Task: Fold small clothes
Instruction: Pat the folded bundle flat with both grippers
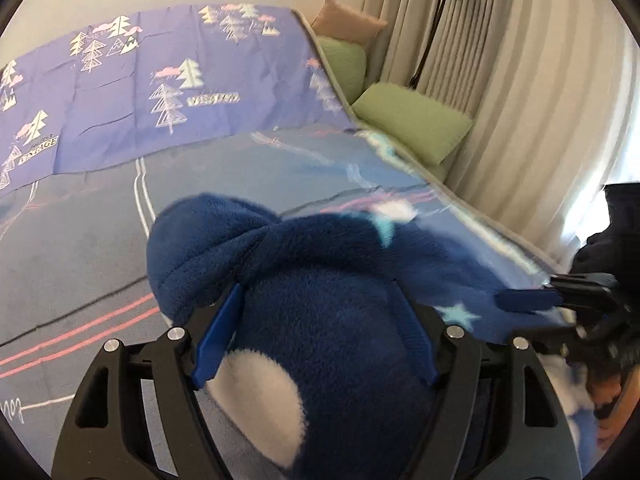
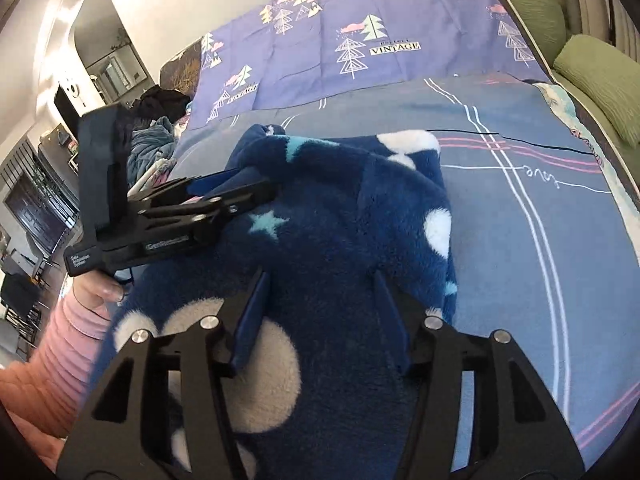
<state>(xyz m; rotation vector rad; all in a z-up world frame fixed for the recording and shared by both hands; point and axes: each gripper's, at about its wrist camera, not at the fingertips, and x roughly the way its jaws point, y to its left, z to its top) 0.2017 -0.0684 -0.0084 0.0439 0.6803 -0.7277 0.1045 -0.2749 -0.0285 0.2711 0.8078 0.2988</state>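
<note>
- The right gripper [image 2: 320, 316], black with blue fingers, hangs over the near end of the dark blue fleece garment with white dots and pale blue stars [image 2: 340, 240]; its jaws stand about half wide, fleece beneath and between them, the pads not pressing it.
- The left gripper [image 1: 316, 332] of the same build has its jaws spread wide around a bunched hump of the same garment [image 1: 320, 280]; whether the pads press the fleece I cannot tell.
- In the right wrist view the left gripper [image 2: 236, 184] reaches in from the left across the garment's left edge, held by a hand [image 2: 98, 290] in a ribbed pink sleeve [image 2: 68, 344]. White lettering on its black body is too blurred to read.
- The garment lies on the grey-blue bedsheet with white and pink stripes [image 2: 520, 208], its long axis running from the grippers away toward the far side of the bed, and a rolled lump at its far left corner.
- To the garment's right the sheet is bare up to the bed edge; cursive writing there reads "love".
- Farther off lies a purple cloth printed with pine trees [image 2: 400, 40], with labels reading "VINTAGE".
- Green cushions [image 2: 600, 76] sit beyond the right edge of the bed, and a heap of clothes [image 2: 152, 140] lies off its left side.
</note>
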